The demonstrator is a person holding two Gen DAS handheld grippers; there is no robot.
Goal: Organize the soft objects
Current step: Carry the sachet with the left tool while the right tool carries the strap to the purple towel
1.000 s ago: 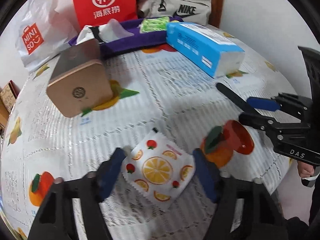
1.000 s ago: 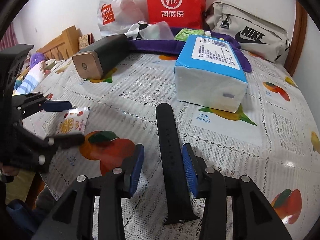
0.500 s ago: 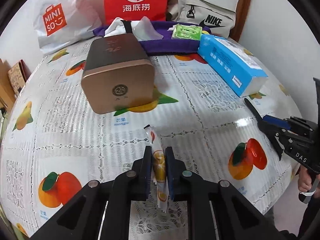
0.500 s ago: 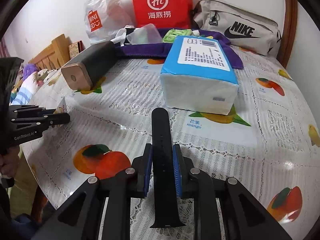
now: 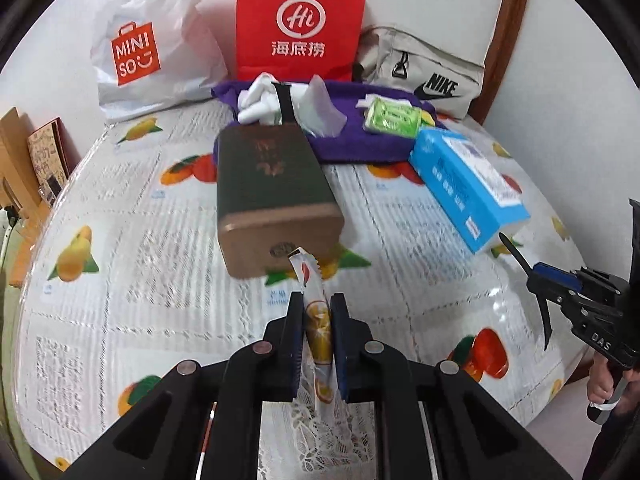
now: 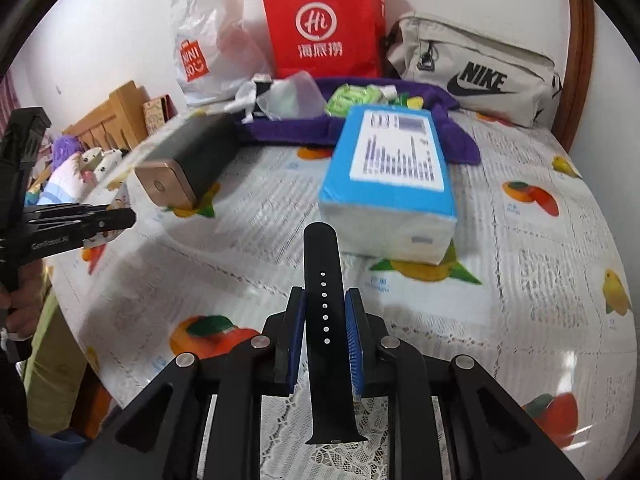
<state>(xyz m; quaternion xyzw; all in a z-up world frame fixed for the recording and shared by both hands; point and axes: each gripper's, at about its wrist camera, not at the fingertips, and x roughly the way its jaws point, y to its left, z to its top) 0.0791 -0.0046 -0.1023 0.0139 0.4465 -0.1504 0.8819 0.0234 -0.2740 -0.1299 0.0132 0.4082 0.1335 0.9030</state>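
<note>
Had shut the left tool on the fruit-print sachet within the last 1 s: went from wide open around it, flat on the desk, to pinched narrow with the sachet gripped on edge, its top corner poking out past the fingertips. Seemed to have raised it off the desk, though hard to tell by how much.

Did the same with the right tool: closed from a loose straddle to a firm pinch on the black watch strap, held lengthwise, holes facing up, the far end sticking out ahead and the near end hanging back under the tool.

So, 2 soft items secured, 1 per hand; pick-up likely finished, carry and placement not yet done.

Held both tools low and roughly level over the near half of the desk, aimed toward the far side, the left one well apart from the right. Pointed the left at the brown tin, the right at the blue tissue pack. Beyond those, saw the purple cloth already carrying small soft things, probably the drop-off spot, in front of the red paper bag.
</note>
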